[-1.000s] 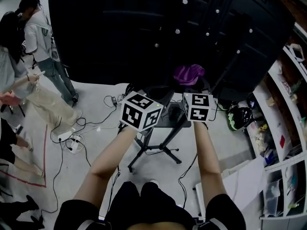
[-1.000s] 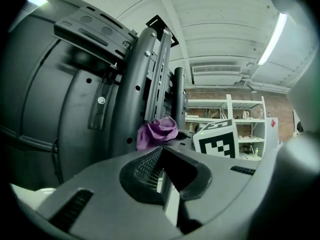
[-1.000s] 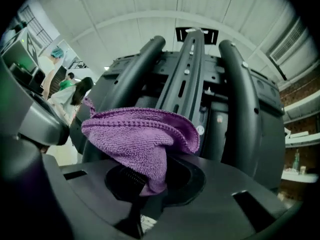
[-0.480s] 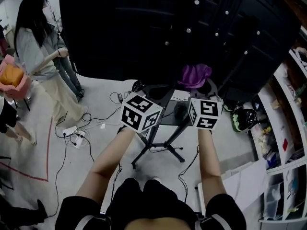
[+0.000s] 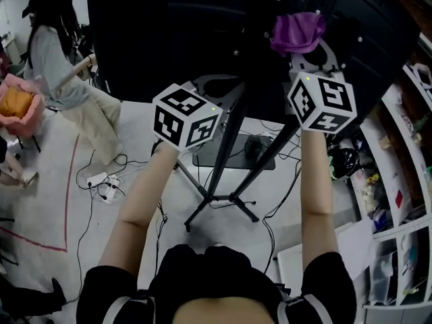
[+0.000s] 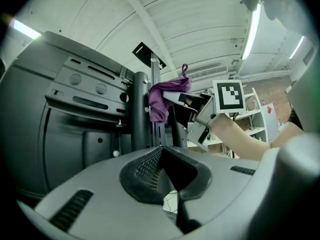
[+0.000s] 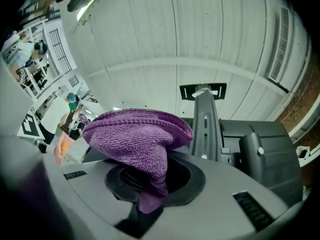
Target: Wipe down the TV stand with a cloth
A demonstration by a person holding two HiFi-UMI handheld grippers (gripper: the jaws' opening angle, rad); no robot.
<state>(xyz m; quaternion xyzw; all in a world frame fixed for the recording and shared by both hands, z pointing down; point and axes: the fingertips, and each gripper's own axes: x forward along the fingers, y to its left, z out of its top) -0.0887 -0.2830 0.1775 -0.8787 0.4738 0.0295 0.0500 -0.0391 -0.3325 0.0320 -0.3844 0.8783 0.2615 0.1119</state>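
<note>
The purple cloth (image 5: 297, 32) is bunched in my right gripper (image 5: 305, 51), which is shut on it and held high against the black back of the TV (image 5: 169, 25). In the right gripper view the cloth (image 7: 137, 139) droops over the jaws, with the grey stand post (image 7: 205, 126) just behind it. My left gripper (image 5: 214, 86) is lower and to the left, beside the black stand legs (image 5: 226, 150). Its jaws are shut with nothing between them (image 6: 160, 150). From the left gripper view the cloth (image 6: 164, 96) hangs by the upright post (image 6: 140, 111).
The stand's tripod feet (image 5: 216, 204) spread on the floor, with a dark tray (image 5: 233, 157) between the legs. Cables and a power strip (image 5: 106, 181) lie left. People (image 5: 57, 66) stand far left. Shelving (image 5: 405, 181) and a helmet (image 5: 341, 160) are on the right.
Both grippers have risen and moved farther out. The right one carried the purple cloth up along the back of the TV. The left gripper stayed shut.
</note>
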